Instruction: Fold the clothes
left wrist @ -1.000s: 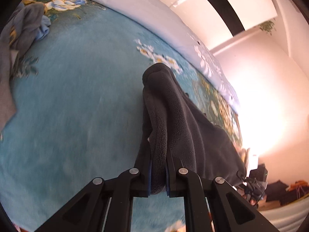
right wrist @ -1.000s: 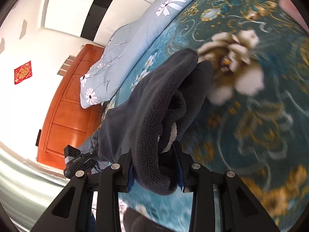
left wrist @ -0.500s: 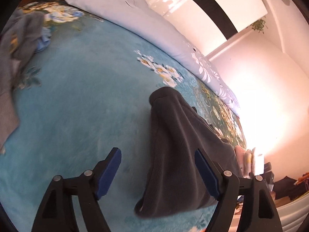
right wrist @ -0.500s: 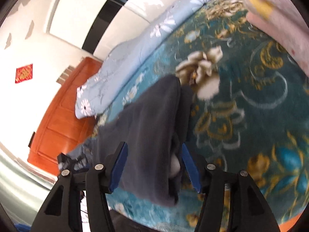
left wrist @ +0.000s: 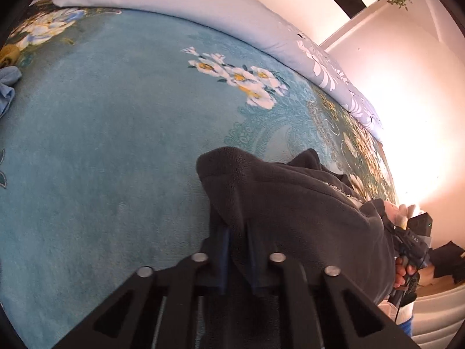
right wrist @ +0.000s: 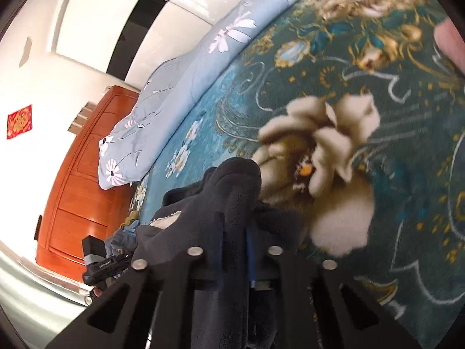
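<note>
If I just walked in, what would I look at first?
Probably the dark grey fleece garment, bunched at the near edge of the bed with both grippers' jaws pinched shut on it, the left gripper and the right gripper. Next, the big cream flower on the teal blanket beside it.

- A teal flowered blanket (left wrist: 116, 133) is spread over the bed.
- A dark fleece (left wrist: 290, 203) is laid on the blanket.
- A pale duvet (left wrist: 203, 3) is bunched beyond the fleece.
</note>
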`<state>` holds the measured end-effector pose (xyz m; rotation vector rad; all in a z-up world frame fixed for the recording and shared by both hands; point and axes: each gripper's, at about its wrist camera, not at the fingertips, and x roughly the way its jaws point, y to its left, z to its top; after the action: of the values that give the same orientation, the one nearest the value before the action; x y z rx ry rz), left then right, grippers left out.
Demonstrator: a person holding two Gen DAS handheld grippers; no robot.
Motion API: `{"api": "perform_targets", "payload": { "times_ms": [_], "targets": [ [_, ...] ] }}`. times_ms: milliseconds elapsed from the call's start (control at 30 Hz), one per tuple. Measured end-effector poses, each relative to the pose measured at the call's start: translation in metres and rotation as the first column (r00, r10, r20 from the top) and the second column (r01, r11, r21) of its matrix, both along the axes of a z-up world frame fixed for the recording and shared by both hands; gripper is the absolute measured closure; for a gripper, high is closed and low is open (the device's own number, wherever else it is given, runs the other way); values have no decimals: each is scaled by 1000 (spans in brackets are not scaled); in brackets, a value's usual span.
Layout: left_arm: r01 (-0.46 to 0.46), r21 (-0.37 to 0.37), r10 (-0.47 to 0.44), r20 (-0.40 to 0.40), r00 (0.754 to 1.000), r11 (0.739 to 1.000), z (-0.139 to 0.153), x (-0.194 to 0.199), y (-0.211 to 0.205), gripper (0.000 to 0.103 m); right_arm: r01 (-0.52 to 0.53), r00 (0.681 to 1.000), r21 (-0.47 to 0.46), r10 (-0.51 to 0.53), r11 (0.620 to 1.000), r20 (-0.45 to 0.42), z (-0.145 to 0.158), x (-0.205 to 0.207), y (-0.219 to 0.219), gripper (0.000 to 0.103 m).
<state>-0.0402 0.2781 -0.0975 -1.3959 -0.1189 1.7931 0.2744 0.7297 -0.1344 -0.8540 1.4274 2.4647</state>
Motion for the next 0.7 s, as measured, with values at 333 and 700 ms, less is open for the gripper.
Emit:
{"api": "perform_targets", "payload": {
  "times_ms": [333, 700],
  "targets": [
    [-74, 156, 94, -124, 988, 985, 46, -14, 2, 96, 40, 994, 142, -26, 989, -102, 40, -13, 20, 93],
    [-94, -11, 94, 65, 993, 996, -45, -33, 8, 92, 34, 999, 5, -35, 999, 32, -51, -18, 33, 94]
  ]
}}
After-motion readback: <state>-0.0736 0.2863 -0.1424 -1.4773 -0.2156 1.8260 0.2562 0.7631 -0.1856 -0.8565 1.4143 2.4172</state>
